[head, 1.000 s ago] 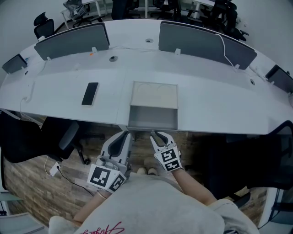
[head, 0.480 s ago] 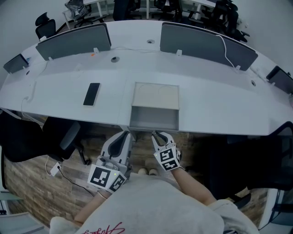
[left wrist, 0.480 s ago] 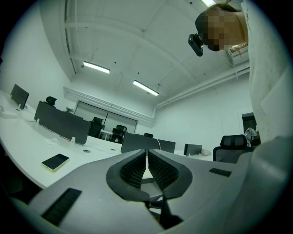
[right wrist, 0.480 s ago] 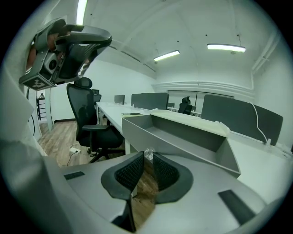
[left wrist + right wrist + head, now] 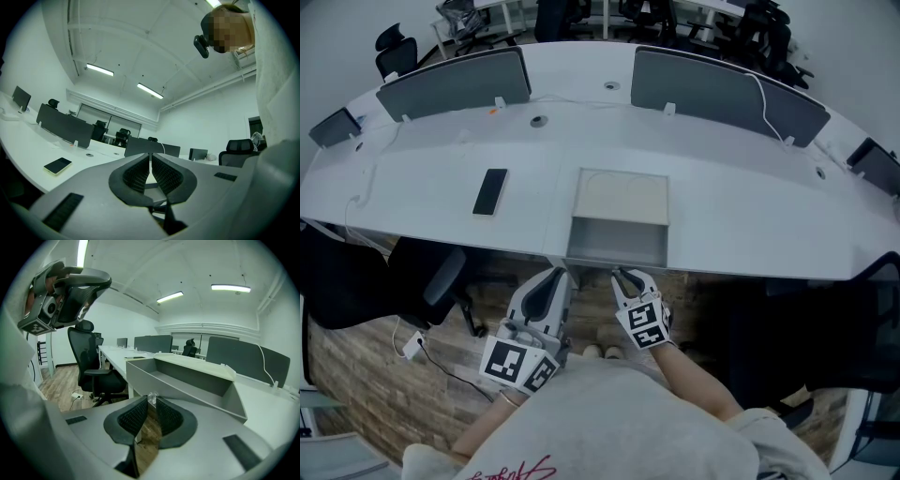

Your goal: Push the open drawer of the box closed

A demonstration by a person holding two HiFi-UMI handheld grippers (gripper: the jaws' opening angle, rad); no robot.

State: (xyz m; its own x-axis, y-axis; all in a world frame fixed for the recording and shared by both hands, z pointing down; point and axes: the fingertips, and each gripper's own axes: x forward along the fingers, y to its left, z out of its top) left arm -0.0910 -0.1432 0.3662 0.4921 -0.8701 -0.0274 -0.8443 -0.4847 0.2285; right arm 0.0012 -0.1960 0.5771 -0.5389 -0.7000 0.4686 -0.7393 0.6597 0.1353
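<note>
A grey box (image 5: 620, 197) sits at the front edge of the white desk (image 5: 750, 216). Its drawer (image 5: 615, 243) is pulled out toward me and looks empty inside (image 5: 187, 380). A small clear knob (image 5: 152, 397) is on the drawer's front wall. My right gripper (image 5: 622, 276) is shut, its tips (image 5: 151, 404) just in front of that knob; contact cannot be told. Left of it, my left gripper (image 5: 554, 276) is also shut and holds nothing, below the desk edge. In the left gripper view its jaws (image 5: 150, 160) stand together, pointing over the desk.
A black phone (image 5: 490, 191) lies on the desk left of the box. Grey divider screens (image 5: 455, 82) (image 5: 727, 92) stand along the back. A black office chair (image 5: 91, 362) is under the desk at the left. Wooden floor (image 5: 384, 394) lies below.
The right gripper has crept slightly toward the drawer front. The left gripper and the drawer have not visibly moved.
</note>
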